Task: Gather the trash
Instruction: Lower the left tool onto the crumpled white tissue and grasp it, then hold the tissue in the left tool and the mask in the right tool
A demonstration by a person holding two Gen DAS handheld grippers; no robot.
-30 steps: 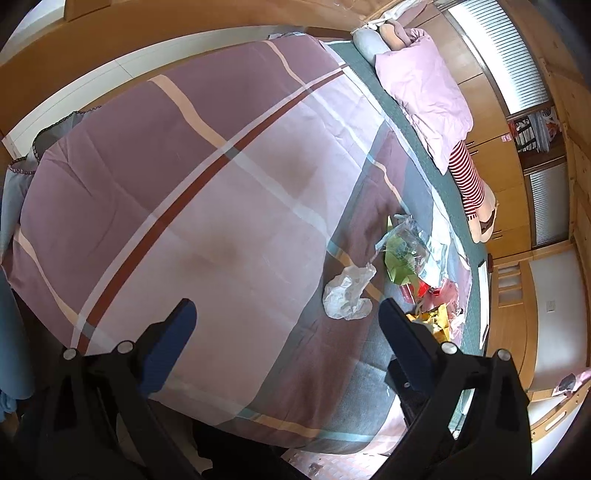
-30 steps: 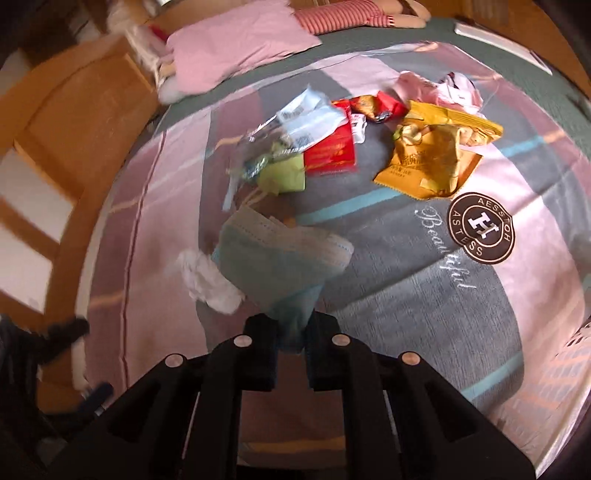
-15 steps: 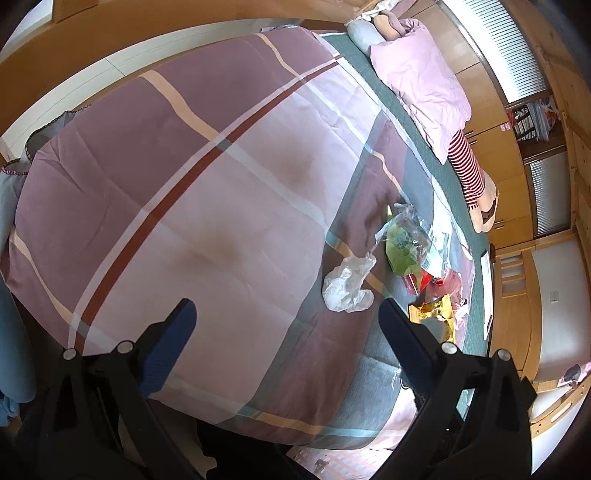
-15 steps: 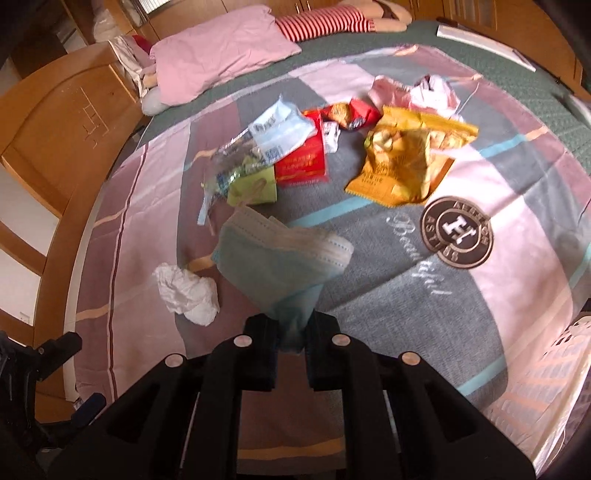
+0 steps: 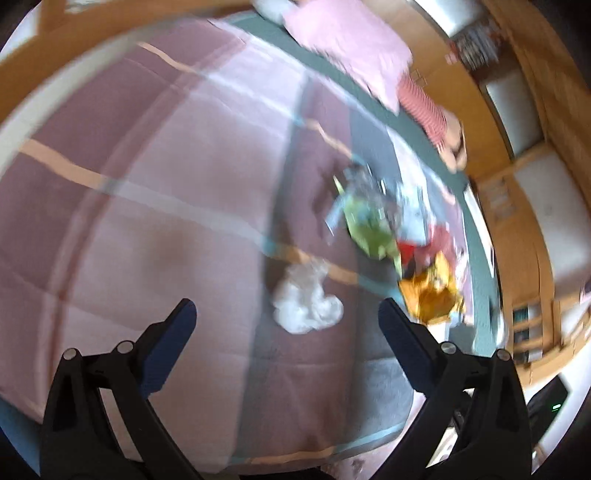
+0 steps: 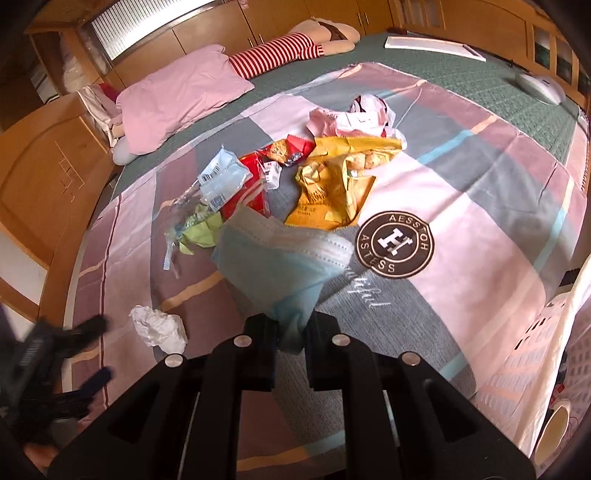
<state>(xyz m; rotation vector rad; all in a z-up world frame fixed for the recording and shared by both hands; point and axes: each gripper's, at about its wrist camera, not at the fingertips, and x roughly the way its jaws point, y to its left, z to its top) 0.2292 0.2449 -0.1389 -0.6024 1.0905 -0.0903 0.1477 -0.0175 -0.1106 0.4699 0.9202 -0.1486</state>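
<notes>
Pinching blue face mask (image 6: 280, 266) between right gripper (image 6: 290, 332) fingers above bedspread (image 6: 480, 229).

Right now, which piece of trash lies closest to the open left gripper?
The crumpled white tissue, just ahead of the left gripper, lying apart from the colourful wrapper pile.

A plaid quilt (image 6: 480, 206) in pink, mauve and grey covers the bed, with a round brown logo (image 6: 394, 243) printed on it. Beyond it lies a green bedspread (image 6: 461, 74), and a pink pillow (image 6: 177, 99) rests at the head. Just beside the pillow lies a stuffed doll (image 6: 291, 50) in red and white stripes. Wooden cabinets (image 6: 221, 33) line the wall behind, and a white book (image 6: 432, 46) lies on the far corner.
</notes>
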